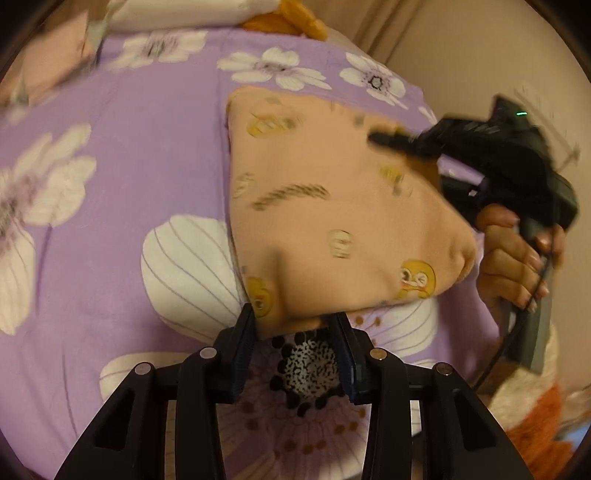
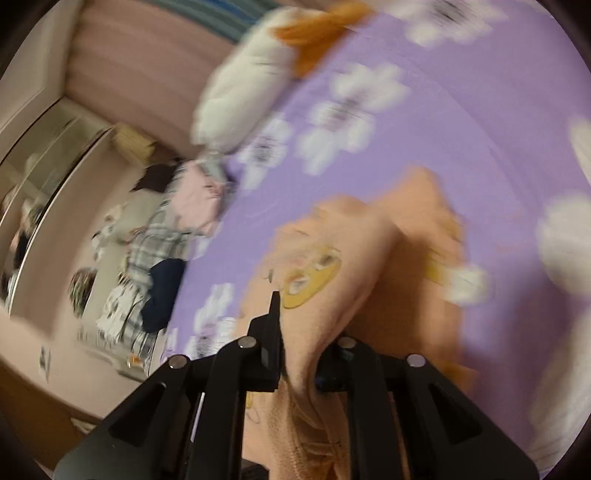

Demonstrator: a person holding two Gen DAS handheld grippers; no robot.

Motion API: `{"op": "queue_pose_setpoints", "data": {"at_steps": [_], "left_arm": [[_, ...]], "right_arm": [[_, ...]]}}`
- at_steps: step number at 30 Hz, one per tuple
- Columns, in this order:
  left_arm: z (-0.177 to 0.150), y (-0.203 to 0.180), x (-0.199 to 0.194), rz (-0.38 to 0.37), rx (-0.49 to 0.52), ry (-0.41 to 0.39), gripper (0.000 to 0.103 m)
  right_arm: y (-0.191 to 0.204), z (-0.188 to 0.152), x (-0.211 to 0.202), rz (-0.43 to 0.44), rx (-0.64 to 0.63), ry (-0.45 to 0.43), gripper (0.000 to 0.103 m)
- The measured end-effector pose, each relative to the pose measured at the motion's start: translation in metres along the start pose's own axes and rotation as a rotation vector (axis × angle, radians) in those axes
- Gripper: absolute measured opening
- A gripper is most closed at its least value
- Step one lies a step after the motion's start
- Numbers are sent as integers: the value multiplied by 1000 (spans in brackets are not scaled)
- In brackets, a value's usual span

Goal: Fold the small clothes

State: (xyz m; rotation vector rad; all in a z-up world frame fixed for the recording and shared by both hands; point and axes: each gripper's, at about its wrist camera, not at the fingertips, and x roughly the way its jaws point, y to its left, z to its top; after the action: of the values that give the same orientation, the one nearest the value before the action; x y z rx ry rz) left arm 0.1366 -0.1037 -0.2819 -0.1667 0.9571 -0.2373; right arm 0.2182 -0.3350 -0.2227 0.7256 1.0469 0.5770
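Folding underway: left tongs [image 1: 295, 325] and right tongs [image 2: 299, 354] each pinch the peach garment [image 1: 332, 206] above the bed [image 1: 129, 166]; next, lay the edge across evenly.

Pretty much the whole scene is a bed with a purple bedsheet [image 1: 155, 155] covered in big white flowers. At the far end sits a white pillow [image 2: 240, 96] with something orange [image 2: 317, 26] leaning on it, kinda blurry. A beige curtain [image 1: 373, 33] hangs past the far right corner next to a plain cream wall [image 1: 480, 48]. Off the bed's left side there's a pile of clothes [image 2: 162, 236], plaid and dark blue stuff, and beyond that a pinkish wardrobe with a mirrored door [image 2: 40, 192]. Warm, dim indoor light all over.
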Motion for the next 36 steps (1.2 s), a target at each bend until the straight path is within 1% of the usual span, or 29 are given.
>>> {"op": "queue_pose_setpoints", "data": {"at_steps": [1,2,3,4,6,7,8,10,11,12,13,14,15,16,17,18,19,20,22,24,26,27,28,29,30,31,32,33,36], "left_arm": [[1,-5,0,21,19,-1,40],[2,-2,0,28,14,2,40],[5,1,0,29,-13,13,40],[9,8,3,23,-48,21,40],[13,18,1,18,-136,29,37],[14,20,1,17,-140,30,37],[14,19,1,22,-120,36,37],[11,14,4,42,-75,36,37],[8,11,5,56,-49,29,37],[5,7,3,71,-20,19,37],[5,5,4,80,-4,15,37],[5,4,4,82,6,17,37],[6,3,4,81,9,18,37],[8,4,6,80,5,17,37],[11,5,9,78,0,16,37],[12,6,10,80,-8,17,37],[14,7,11,85,-17,17,37],[15,7,9,92,-29,14,36],[19,6,6,105,-32,-2,34],[20,3,1,121,-14,-29,33],[19,0,-3,145,15,-50,33],[19,0,-3,163,20,-55,33],[17,2,-2,174,12,-52,33],[15,5,0,180,-8,-40,33],[12,9,3,167,-33,-19,33],[11,11,4,155,-39,-15,33],[9,11,4,148,-35,-18,33],[8,10,3,150,-22,-24,33],[6,6,2,148,-15,-23,33]], "right_arm": [[-21,-2,0,7,59,-8,16],[-33,-2,-1,30,91,-7,16],[-44,-2,-2,81,135,-6,14],[-45,-2,-5,101,155,-10,13],[-34,2,-17,88,105,-59,13],[-24,3,-22,74,50,-84,13],[-16,4,-25,81,3,-89,15],[-8,11,-16,118,-40,-41,17],[-12,18,-6,111,-12,-16,25],[-19,24,2,109,38,-6,46],[-32,30,9,114,123,-8,51],[-48,34,17,152,226,-13,46],[-58,38,21,191,284,-14,38],[-63,44,24,226,295,-8,33],[-60,49,24,206,261,-4,24],[-54,53,22,144,211,-17,10],[-46,55,19,76,151,-40,9],[-38,56,12,66,107,-72,8],[-30,60,-5,143,88,-131,8],[-20,63,-19,168,66,-195,7],[-12,64,-31,127,-7,-224,7],[-13,63,-32,63,-24,-218,7],[-14,62,-30,10,-24,-207,9],[-21,61,-25,-67,-9,-178,12],[-29,60,-20,-75,14,-142,13],[-40,57,-11,-31,59,-59,16],[-46,54,-8,13,91,-12,27],[-51,50,-9,64,129,10,36],[-47,37,-27,85,105,2,40]]}}
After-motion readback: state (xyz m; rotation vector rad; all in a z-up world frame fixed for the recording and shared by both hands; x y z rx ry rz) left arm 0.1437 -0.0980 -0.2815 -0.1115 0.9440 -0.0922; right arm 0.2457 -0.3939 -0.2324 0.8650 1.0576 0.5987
